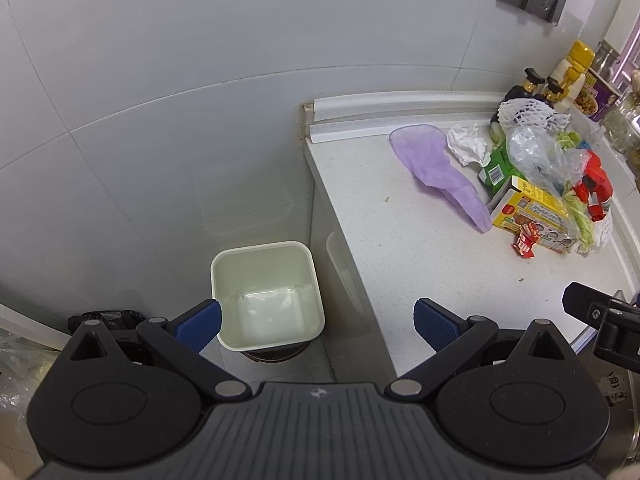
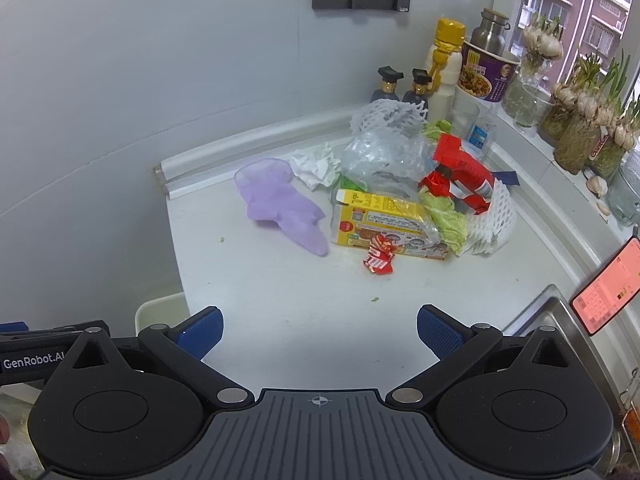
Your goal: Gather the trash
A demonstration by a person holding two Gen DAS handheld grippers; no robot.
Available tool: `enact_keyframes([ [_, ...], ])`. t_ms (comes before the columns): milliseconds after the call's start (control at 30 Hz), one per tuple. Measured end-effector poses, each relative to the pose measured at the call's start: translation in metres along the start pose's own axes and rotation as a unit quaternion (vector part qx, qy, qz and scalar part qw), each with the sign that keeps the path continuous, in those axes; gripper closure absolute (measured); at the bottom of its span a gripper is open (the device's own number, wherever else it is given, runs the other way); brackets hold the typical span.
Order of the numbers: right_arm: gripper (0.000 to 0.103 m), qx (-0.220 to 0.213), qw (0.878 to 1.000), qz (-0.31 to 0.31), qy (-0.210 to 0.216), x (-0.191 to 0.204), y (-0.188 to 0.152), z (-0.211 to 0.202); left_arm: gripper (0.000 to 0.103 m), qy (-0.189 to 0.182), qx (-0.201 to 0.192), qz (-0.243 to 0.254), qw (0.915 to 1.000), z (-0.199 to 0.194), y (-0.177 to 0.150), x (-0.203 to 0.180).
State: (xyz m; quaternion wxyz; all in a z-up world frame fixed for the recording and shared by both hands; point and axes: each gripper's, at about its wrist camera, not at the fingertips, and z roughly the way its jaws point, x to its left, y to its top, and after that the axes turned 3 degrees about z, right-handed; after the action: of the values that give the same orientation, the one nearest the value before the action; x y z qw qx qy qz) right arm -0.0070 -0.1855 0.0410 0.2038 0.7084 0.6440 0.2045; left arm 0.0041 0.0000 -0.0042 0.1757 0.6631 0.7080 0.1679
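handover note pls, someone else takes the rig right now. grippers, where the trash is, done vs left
Left gripper: open, holds nothing, hangs above the white bin on the floor beside the counter.
Right gripper: open, holds nothing, over the counter's near edge, facing the trash.
Trash, all on the counter in one heap: purple glove, crumpled tissue, clear plastic bag, yellow box, red wrapper, red packet, white foam net, cabbage leaves.
Done: nothing visibly; the bin looks empty.
Left: every piece. The glove and red wrapper lie loose, probably the easiest first picks.
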Motion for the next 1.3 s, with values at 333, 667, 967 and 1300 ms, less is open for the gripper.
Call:
enact_keyframes([
  [333, 0.0, 0.003, 1.0, 0.001, 0.0, 0.002, 0.0002, 0.0016, 0.001, 0.001, 0.0, 0.0, 1.0, 0.0009, -0.0007, 0.0011],
  [667, 0.0, 0.003, 1.0, -0.001, 0.002, 0.0031, -0.0001, 0.0017, 0.001, 0.001, 0.001, -0.003, 1.0, 0.0024, 0.0007, 0.0014],
  [967, 0.0, 0.003, 1.0, -0.001, 0.002, 0.0026, -0.0003, 0.0017, 0.001, 0.0, 0.002, -0.004, 1.0, 0.0025, 0.0005, 0.0014],
  [1300, 0.0, 0.004, 1.0, -0.001, 0.004, 0.0024, -0.0009, 0.003, 0.001, 0.0, 0.003, -0.005, 1.0, 0.0031, 0.0005, 0.002],
])
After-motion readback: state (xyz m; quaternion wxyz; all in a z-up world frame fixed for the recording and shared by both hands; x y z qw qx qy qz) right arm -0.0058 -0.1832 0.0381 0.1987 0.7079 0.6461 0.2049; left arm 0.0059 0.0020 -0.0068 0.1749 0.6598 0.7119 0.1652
